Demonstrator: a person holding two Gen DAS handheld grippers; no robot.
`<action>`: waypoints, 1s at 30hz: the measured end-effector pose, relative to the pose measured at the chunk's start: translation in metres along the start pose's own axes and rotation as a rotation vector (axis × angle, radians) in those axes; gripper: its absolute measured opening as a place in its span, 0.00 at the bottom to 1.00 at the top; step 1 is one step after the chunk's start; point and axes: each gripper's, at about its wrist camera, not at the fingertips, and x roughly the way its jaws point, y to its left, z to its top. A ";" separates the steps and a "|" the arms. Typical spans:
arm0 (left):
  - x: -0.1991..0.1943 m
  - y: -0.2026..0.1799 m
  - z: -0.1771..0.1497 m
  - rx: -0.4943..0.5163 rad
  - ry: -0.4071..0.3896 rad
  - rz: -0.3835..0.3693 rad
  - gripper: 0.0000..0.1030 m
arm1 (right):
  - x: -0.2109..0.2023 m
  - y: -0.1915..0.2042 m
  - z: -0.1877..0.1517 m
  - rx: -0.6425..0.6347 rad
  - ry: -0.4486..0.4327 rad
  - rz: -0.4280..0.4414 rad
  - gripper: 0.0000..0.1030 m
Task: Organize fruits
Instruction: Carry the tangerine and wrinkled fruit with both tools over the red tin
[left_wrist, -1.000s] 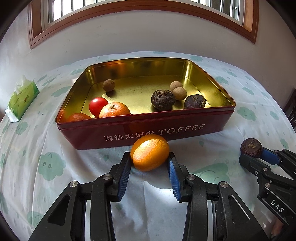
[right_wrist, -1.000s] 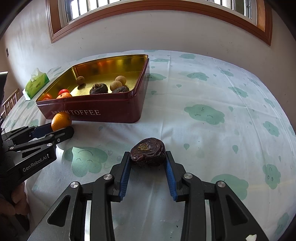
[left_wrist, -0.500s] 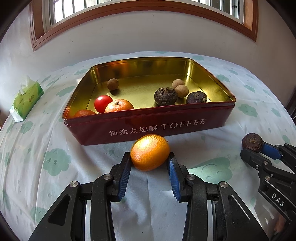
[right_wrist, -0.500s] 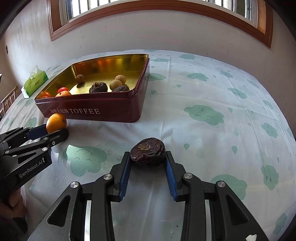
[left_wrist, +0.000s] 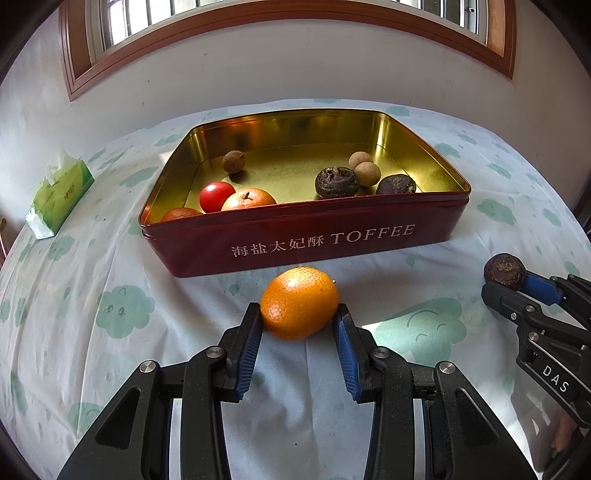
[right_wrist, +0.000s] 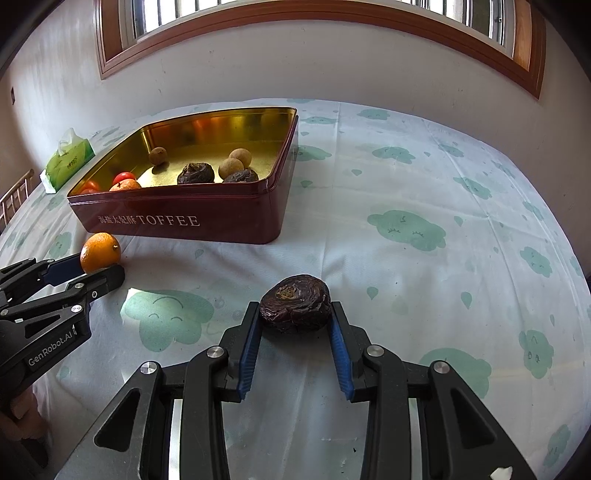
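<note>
Fruit in left gripper: round orange mandarin with pitted skin (left_wrist: 300, 308); pinched between the blue-padded fingers (left_wrist: 248, 345) of the left gripper (left_wrist: 300, 325); it sits just in front of the tin's lettered wall, apart from it
Fruit in right gripper: dark purple wrinkled round fruit (right_wrist: 295, 304); clamped between the blue-padded fingers (right_wrist: 338, 345) of the right gripper (right_wrist: 295, 325); well to the right of the tin, over the cloth
Left gripper fingers: narrowed onto the mandarin, both pads touching its sides
Right gripper fingers: narrowed onto the dark fruit, both pads touching its sides
Container: dark red rectangular metal tin with gold interior (left_wrist: 369, 243); "TOFFEE" and Chinese characters in white on its near wall; it stands on the bench with its top uncovered
Tin, left part: small red tomato (left_wrist: 216, 195); just beside it a second orange mandarin (left_wrist: 249, 199); a third orange fruit (left_wrist: 181, 214) in the near left corner, mostly hidden by the wall
Tin, far left: single small tan round fruit (left_wrist: 233, 161)
Tin, right part: two dark wrinkled fruits (left_wrist: 337, 181); two small tan round fruits (left_wrist: 364, 168) touching each other behind them
Bench: covered with a white cloth printed with green clouds (left_wrist: 123, 312)
Left edge: green tissue pack (left_wrist: 59, 194) lying well apart from the tin
Background: white wall; window with brown wooden frame (left_wrist: 85, 55)
</note>
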 end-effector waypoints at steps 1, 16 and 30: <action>0.000 0.001 0.000 -0.002 0.001 0.000 0.39 | 0.000 0.000 0.001 0.000 0.002 -0.002 0.32; -0.010 0.012 0.000 -0.031 -0.004 -0.007 0.39 | -0.013 0.012 0.008 -0.018 -0.008 -0.008 0.32; -0.037 0.029 0.016 -0.068 -0.067 -0.005 0.39 | -0.036 0.033 0.030 -0.063 -0.071 0.024 0.32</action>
